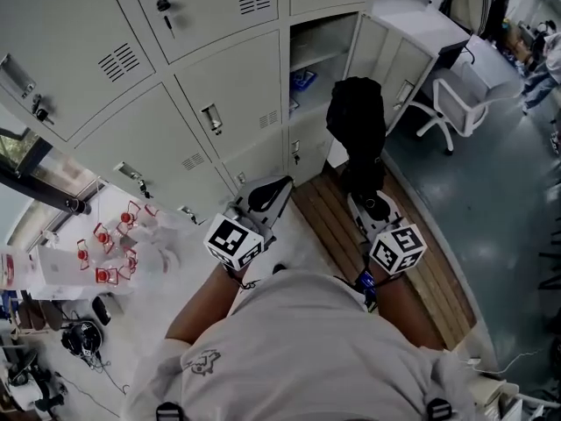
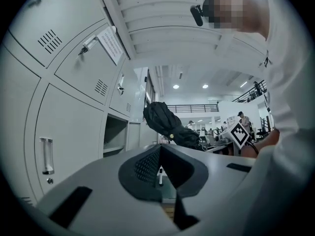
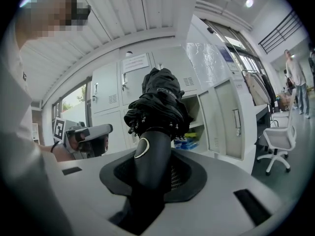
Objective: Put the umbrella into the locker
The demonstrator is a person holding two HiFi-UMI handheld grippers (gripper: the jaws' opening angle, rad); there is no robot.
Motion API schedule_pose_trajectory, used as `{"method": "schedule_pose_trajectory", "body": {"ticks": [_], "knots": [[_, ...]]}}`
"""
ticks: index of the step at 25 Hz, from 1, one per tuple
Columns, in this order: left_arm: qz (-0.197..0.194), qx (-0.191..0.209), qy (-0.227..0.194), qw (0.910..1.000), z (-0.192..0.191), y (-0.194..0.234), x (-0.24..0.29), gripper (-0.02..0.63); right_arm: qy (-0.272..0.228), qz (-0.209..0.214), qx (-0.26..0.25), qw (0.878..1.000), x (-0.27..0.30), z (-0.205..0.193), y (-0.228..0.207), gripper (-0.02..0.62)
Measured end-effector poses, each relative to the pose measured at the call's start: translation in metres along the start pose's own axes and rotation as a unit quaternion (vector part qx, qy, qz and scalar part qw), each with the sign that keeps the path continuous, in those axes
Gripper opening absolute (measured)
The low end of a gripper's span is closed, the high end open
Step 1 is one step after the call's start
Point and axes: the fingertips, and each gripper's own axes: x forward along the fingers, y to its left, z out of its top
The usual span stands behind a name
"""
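Head view. Right of centre, grasps the folded black umbrella [image 1: 356,125] in the right hand-held gripper [image 1: 372,202], fabric end pointing to the upper part of the frame. Not inside the locker [image 1: 317,55], but just in front of its open compartment at upper centre, beside the swung-out door [image 1: 390,60]. At centre left, the left hand-held gripper [image 1: 267,191], clenched and empty, apart from the umbrella. Under both, a strip of wooden floor [image 1: 337,235]; at upper right, a white chair [image 1: 456,103].

Left gripper view. At lower centre, jaws pressed together at the tips, with nothing between them. Beyond them, at centre, the umbrella [image 2: 165,122] in the air, tilted, and the open compartment of the locker [image 2: 115,134] at centre left.

Right gripper view. At centre, clamps on the dark curved handle [image 3: 147,166] of the umbrella. Above the jaws, the bundled fabric, in front of the open locker at centre right. On a shelf inside, something blue [image 3: 186,142], too small to tell what. At centre left, the left hand-held gripper.
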Motion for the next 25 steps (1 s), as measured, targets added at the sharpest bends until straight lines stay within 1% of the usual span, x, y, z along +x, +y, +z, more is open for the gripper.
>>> {"method": "schedule_pose_trajectory", "body": {"ticks": [5, 10, 14, 19, 25], "knots": [[-0.004, -0.004, 0.003, 1.0000, -0.005, 0.027, 0.003, 0.011, 0.011, -0.005, 0.002, 1.000, 0.027, -0.002, -0.003, 0.132], [0.000, -0.004, 0.008, 1.0000, -0.011, 0.044, 0.016, 0.011, 0.028, -0.006, 0.005, 1.000, 0.050, -0.007, -0.023, 0.132], [0.013, -0.002, 0.017, 0.9998, -0.018, 0.056, 0.031, 0.011, 0.035, 0.003, 0.010, 0.999, 0.069, -0.008, -0.045, 0.133], [0.027, 0.001, 0.028, 0.9992, -0.023, 0.073, 0.062, 0.011, 0.043, 0.018, 0.002, 0.999, 0.096, -0.001, -0.079, 0.133], [0.064, -0.007, 0.034, 0.9974, -0.038, 0.101, 0.106, 0.011, 0.062, 0.035, -0.006, 0.997, 0.129, 0.006, -0.124, 0.133]]}}
